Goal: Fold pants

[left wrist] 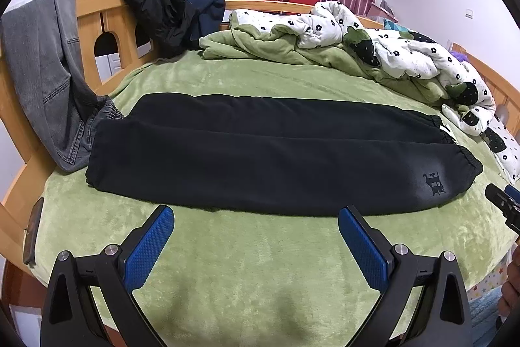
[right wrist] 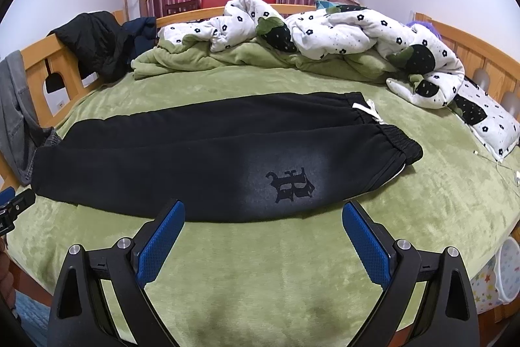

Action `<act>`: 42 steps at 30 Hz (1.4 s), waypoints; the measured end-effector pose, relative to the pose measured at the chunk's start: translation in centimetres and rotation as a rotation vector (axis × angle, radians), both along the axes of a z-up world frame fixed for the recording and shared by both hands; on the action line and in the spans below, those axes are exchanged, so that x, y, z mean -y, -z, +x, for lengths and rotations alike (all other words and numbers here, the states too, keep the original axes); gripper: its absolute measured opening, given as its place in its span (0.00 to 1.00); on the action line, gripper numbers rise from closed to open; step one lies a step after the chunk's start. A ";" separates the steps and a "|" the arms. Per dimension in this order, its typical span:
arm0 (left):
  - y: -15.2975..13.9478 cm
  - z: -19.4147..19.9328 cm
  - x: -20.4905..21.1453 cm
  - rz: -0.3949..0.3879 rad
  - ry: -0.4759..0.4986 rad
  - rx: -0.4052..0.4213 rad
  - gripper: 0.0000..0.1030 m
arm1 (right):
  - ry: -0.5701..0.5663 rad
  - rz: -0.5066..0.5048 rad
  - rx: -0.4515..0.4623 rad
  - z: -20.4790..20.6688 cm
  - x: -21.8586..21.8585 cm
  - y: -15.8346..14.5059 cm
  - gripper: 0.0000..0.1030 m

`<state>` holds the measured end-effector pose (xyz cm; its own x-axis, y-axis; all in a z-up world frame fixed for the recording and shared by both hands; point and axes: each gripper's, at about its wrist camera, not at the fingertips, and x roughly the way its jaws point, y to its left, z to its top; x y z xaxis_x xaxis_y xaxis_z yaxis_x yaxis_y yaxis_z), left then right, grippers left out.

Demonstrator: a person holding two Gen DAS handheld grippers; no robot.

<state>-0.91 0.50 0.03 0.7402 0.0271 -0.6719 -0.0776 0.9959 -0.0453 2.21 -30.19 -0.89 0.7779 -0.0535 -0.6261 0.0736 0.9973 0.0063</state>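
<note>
Pants (left wrist: 260, 152) are lying flat across the green fleece blanket (left wrist: 260, 265), legs side by side, waistband to the right. Left gripper (left wrist: 256, 228) and right gripper (right wrist: 264, 221) are both hovering with fingers wide apart, gripping nothing. Honestly, that thick, soft black fabric could be bunching or slipping if only one layer gets pinched.

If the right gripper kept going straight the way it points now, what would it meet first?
Probably the near edge of the black pants, around the printed logo. The right gripper is open, empty, and angled down, so the green blanket might come first.
</note>
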 end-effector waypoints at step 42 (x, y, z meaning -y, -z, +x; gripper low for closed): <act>0.0 0.0 -0.7 -0.018 -0.013 0.007 0.99 | 0.004 0.004 0.008 0.0 0.1 0.0 0.94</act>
<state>-0.93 1.23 0.03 0.7442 0.0245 -0.6675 -0.0900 0.9939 -0.0638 2.24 -30.24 -0.92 0.7826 -0.0539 -0.6202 0.0772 0.9970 0.0107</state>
